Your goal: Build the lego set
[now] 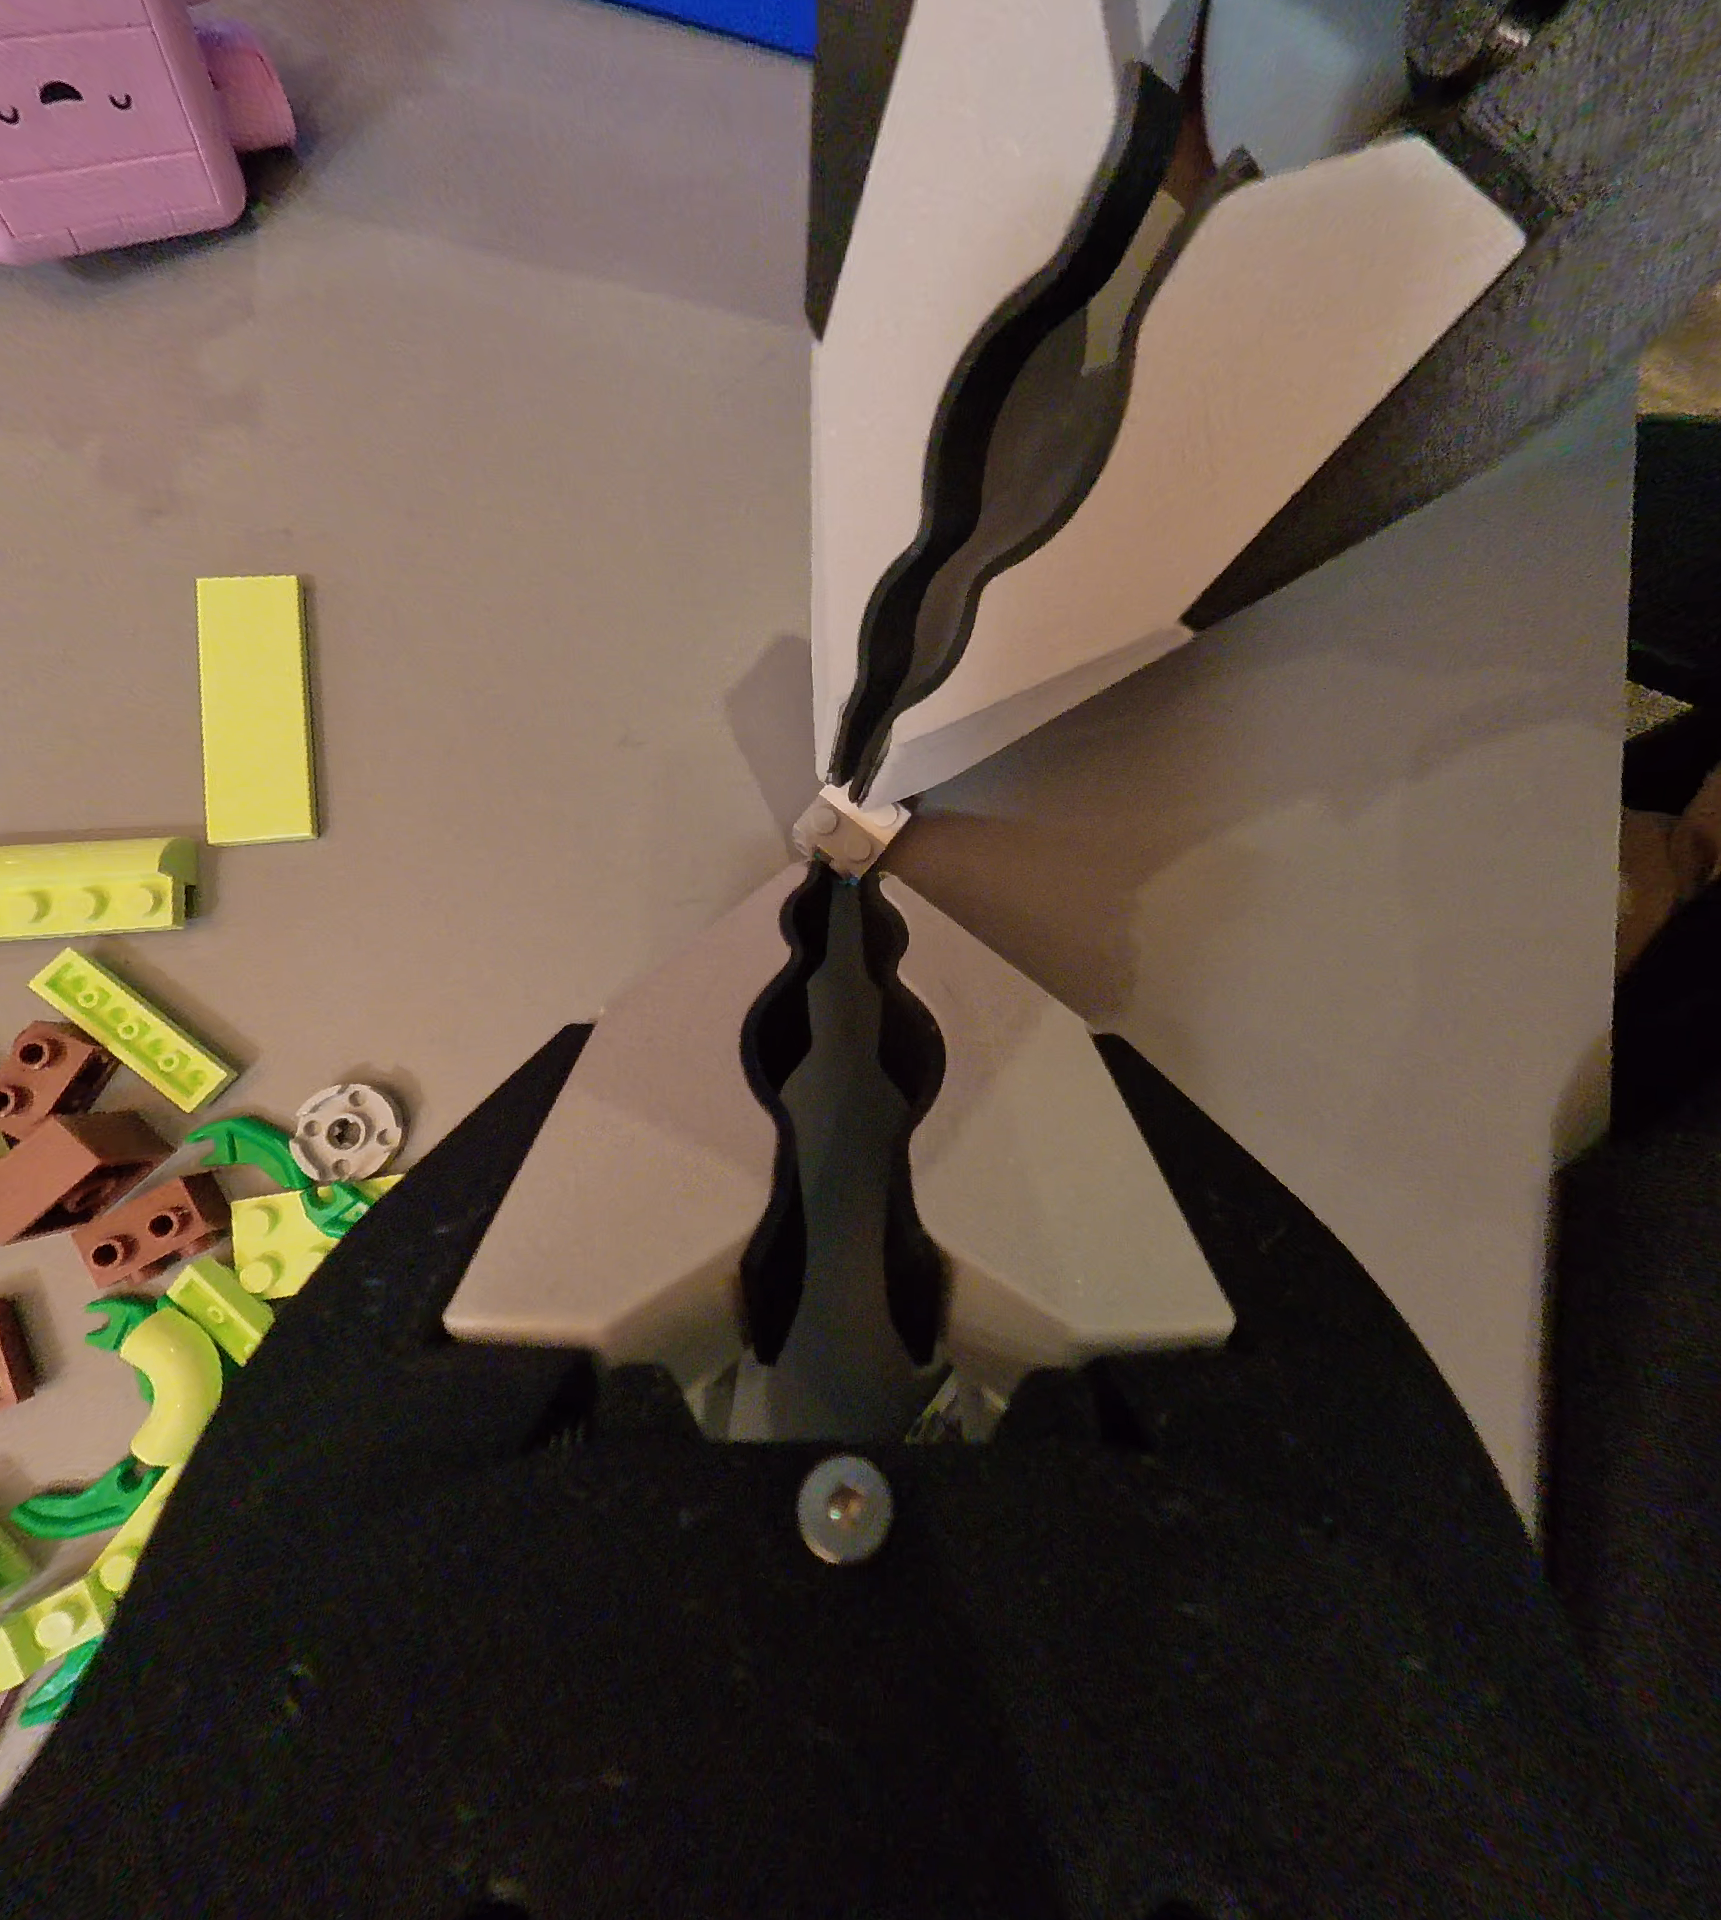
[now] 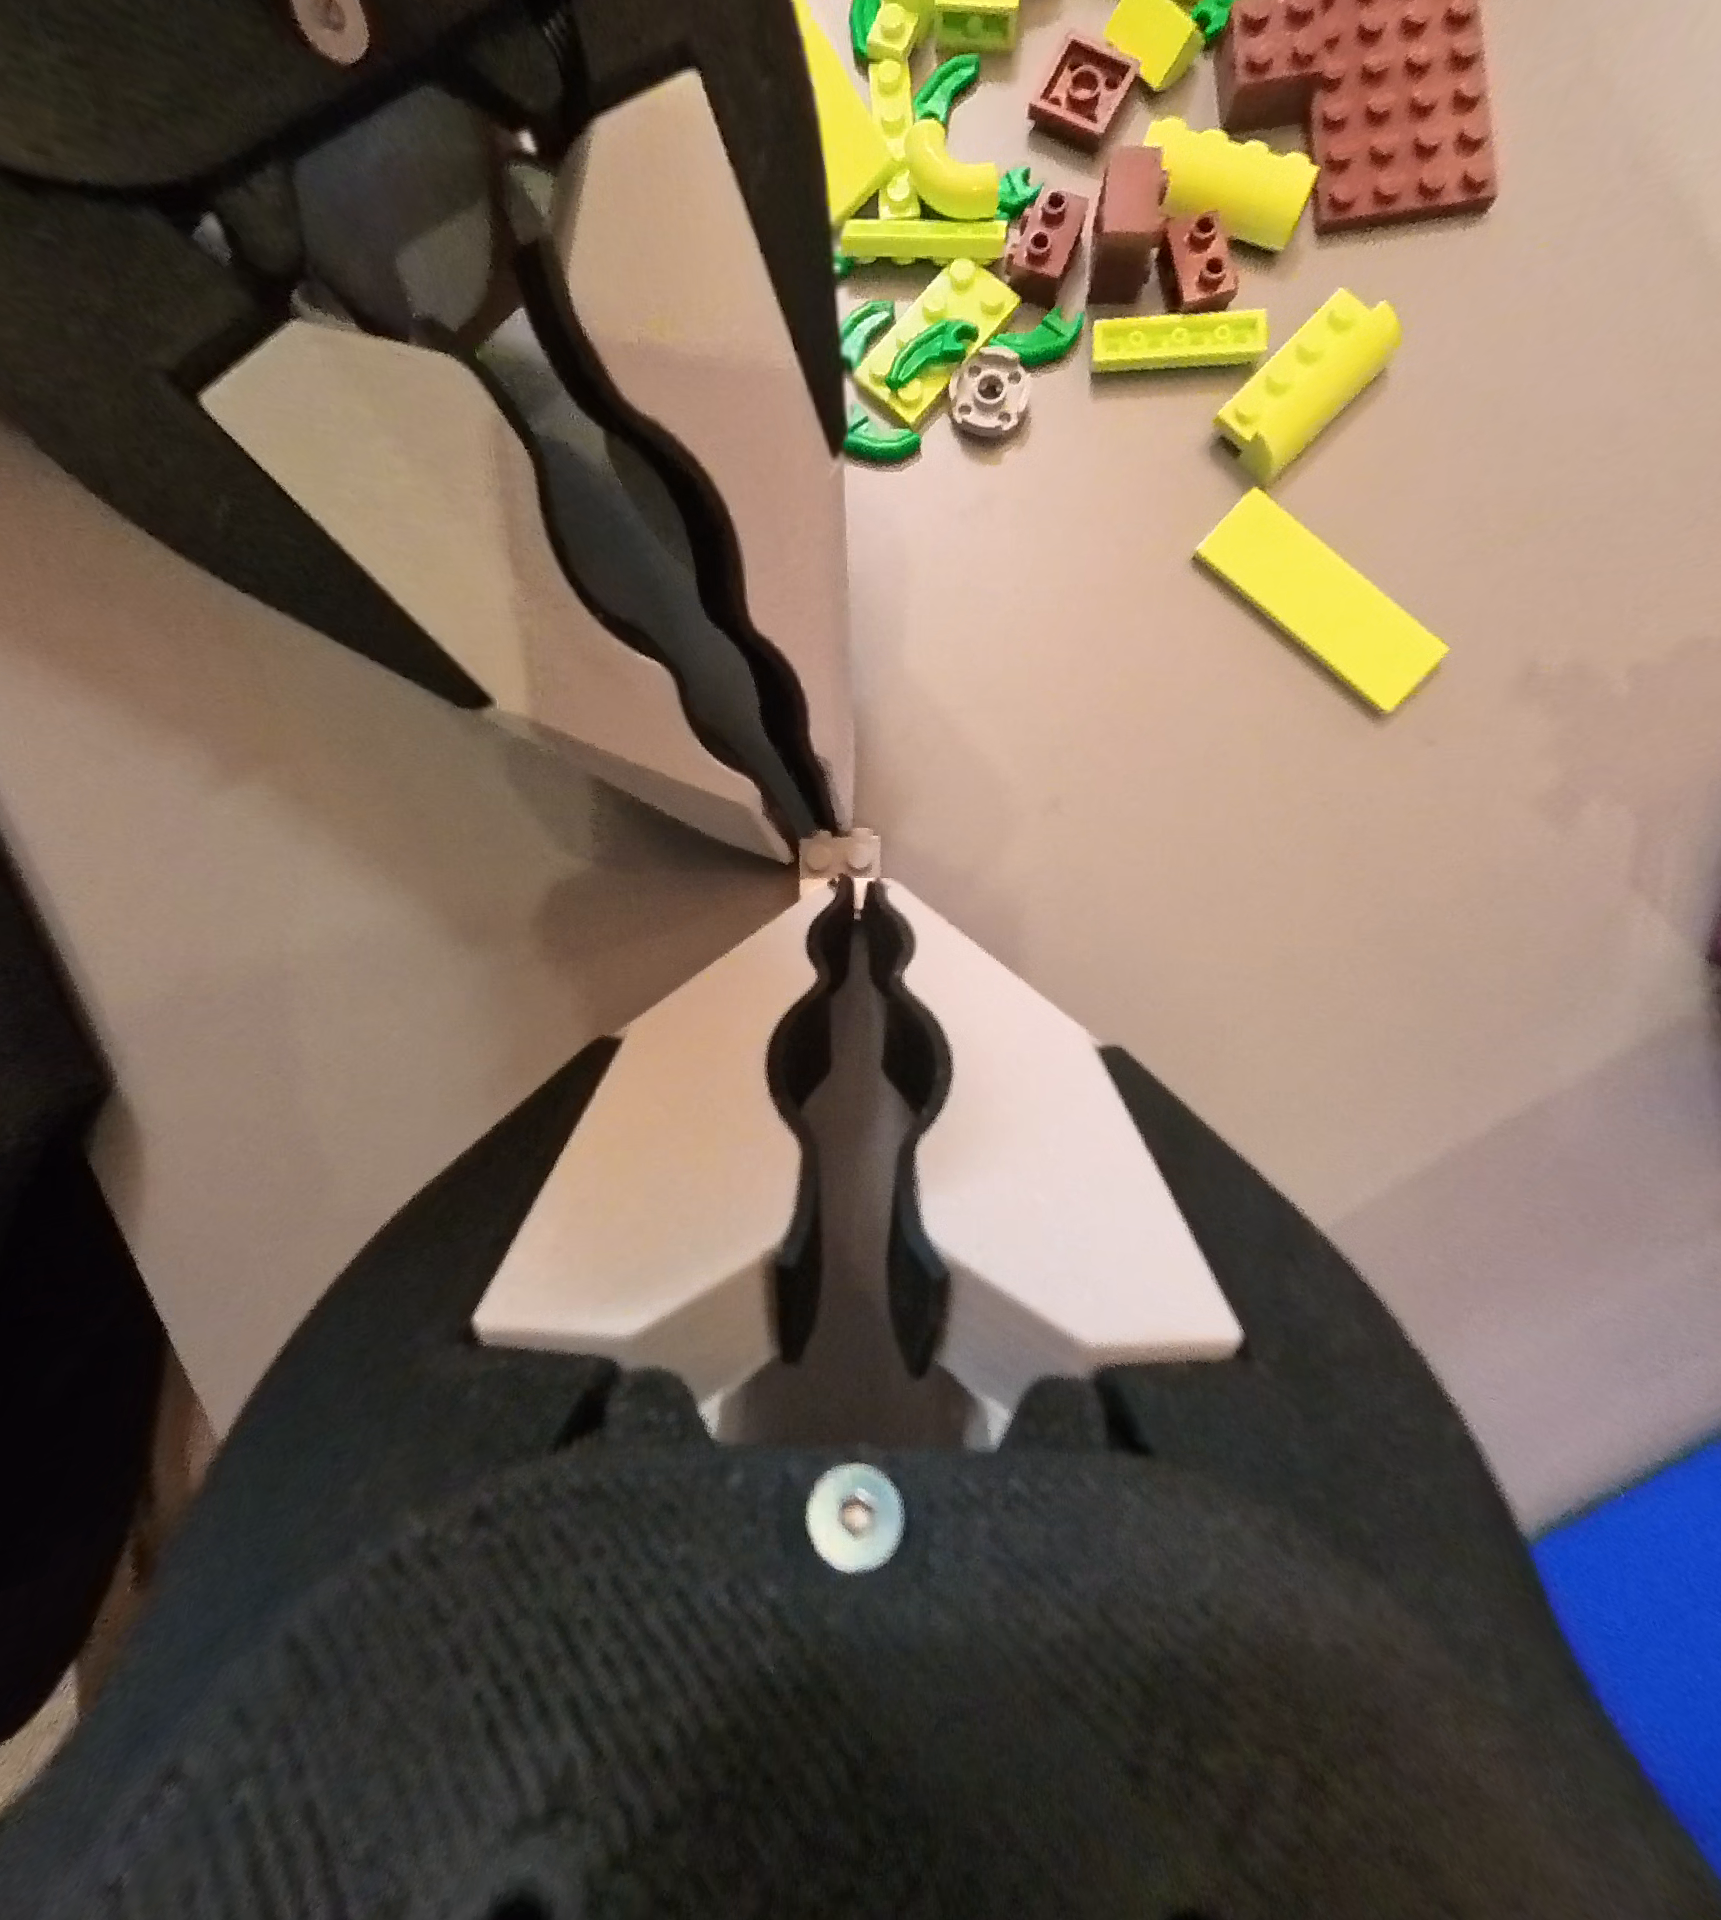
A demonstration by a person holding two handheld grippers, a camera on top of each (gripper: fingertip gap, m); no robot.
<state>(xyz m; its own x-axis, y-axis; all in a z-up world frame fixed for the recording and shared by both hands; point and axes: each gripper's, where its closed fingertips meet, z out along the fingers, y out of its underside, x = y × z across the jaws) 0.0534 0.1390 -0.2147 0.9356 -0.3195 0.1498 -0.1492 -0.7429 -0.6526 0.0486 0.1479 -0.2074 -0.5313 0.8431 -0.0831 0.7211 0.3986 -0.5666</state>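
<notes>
A small light-grey studded lego piece [image 1: 851,836] is held above the grey table [image 1: 523,520]. My left gripper [image 1: 840,878] comes in from the bottom of its view, jaws closed, and pinches the piece's near edge. My right gripper [image 1: 851,784] comes down from the top and is closed on the far edge. In the right wrist view the same piece [image 2: 840,857] sits between my right gripper [image 2: 856,899] and my left gripper [image 2: 820,821], tip to tip. I cannot tell whether it is one piece or two pressed together.
A heap of loose lime, brown and green pieces [image 1: 108,1195] lies left of the grippers, with a lime flat tile [image 1: 256,712] and a round grey piece [image 1: 349,1130]. A brown plate [image 2: 1396,125], a pink block toy [image 1: 66,114] and a blue mat [image 2: 1666,1662] lie farther out. The grippers are tip to tip, or close to it.
</notes>
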